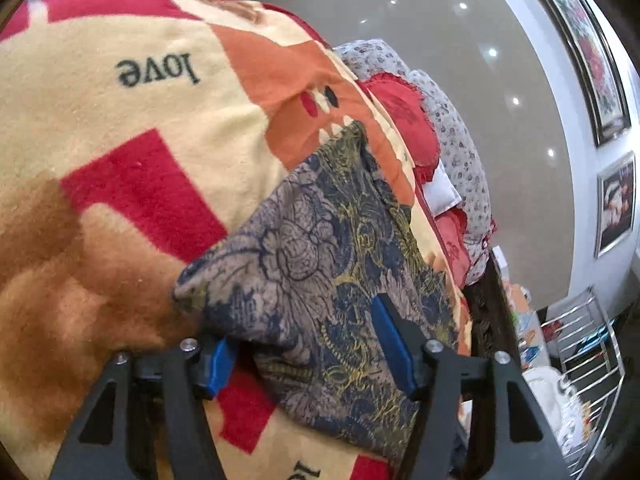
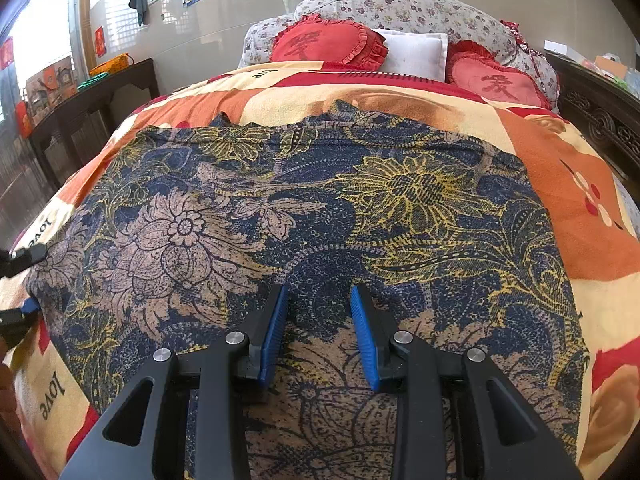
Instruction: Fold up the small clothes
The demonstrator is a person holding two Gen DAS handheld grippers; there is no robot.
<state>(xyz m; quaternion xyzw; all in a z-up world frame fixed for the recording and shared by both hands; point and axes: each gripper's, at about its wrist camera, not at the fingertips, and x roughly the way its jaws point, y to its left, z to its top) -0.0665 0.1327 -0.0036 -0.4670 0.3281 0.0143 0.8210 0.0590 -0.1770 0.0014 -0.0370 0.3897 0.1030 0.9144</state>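
The left gripper [image 2: 18,288] is cut off by the right wrist view's left edge. The garment's [image 1: 320,264] near edge hides behind the gripper's left finger [image 1: 214,364], so contact there seems uncertain.

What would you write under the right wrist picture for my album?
Right gripper open over a flowery garment spread on the blanket.

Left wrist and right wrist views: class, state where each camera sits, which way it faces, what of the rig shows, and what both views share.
Left wrist: sits on the left gripper, at the side edge of the floral garment, rolled sideways; its blue-padded fingers show.
Right wrist: sits on the right gripper, facing the heart cushions; its fingers show.
Shared: garment, "love" blanket, cushions.
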